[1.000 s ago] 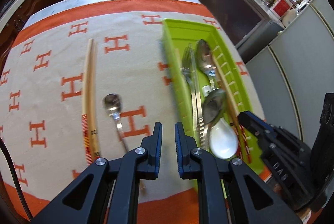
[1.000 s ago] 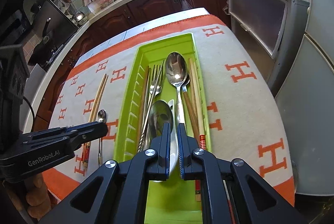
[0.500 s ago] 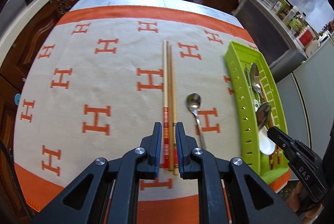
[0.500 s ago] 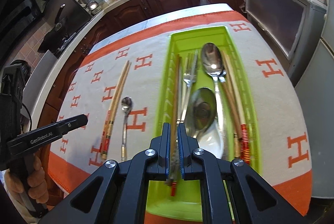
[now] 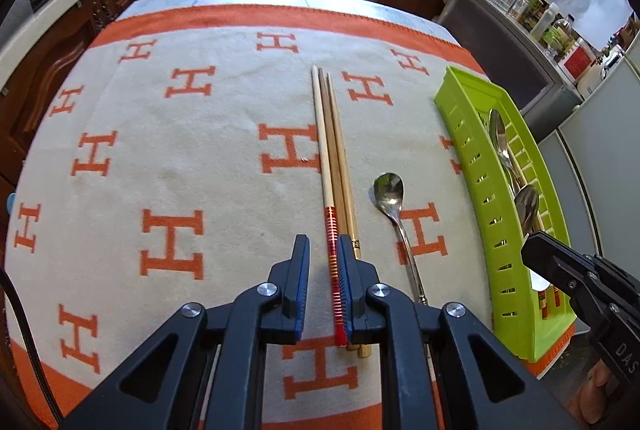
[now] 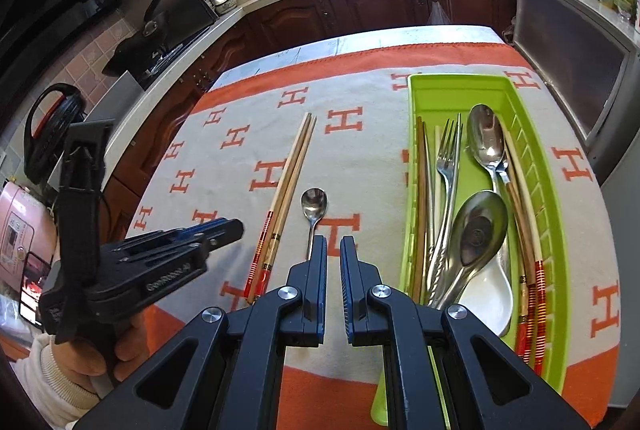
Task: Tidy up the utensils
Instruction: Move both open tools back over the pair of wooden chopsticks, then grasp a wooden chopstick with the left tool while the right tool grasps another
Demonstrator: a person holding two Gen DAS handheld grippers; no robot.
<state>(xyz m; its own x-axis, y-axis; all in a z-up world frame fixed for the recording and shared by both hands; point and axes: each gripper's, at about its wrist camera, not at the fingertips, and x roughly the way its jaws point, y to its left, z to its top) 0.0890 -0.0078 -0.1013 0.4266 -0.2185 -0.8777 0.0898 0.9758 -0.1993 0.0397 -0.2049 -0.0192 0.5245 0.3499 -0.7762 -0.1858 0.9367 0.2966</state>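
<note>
You have swung your left gripper (image 5: 323, 290) away from the green tray (image 5: 476, 165) and over to the chopsticks (image 5: 334, 165) on the cloth, and your right gripper (image 6: 333, 286) has shifted left off the tray, so it now hangs above the small spoon (image 6: 314, 207). Your left fingers (image 5: 347, 286) stand nearly together, slightly gapped, with the red-banded chopstick end showing in the gap; whether they touch it you cannot tell from here. Your right fingers (image 6: 319, 278) are nearly together too and hold nothing.

Only the right wrist view looks into the tray: one fork (image 6: 446, 165), two large metal spoons (image 6: 486, 137), one white ceramic spoon (image 6: 490, 298) and several chopsticks along both long walls, too overlapped to count. It also shows your hand (image 6: 80, 354) and pale sleeve on the left gripper's handle. The left wrist view sees the tray from its slotted side wall only, with your right gripper's tip beside it.

Loose on the cloth lie one pair of chopsticks and one small spoon, just beside each other and roughly parallel.

The counter is covered by a cream blanket (image 5: 192, 149) with orange H marks and an orange border. Dark wooden cabinets (image 6: 376, 5), a sink and a stove ring the kitchen
</note>
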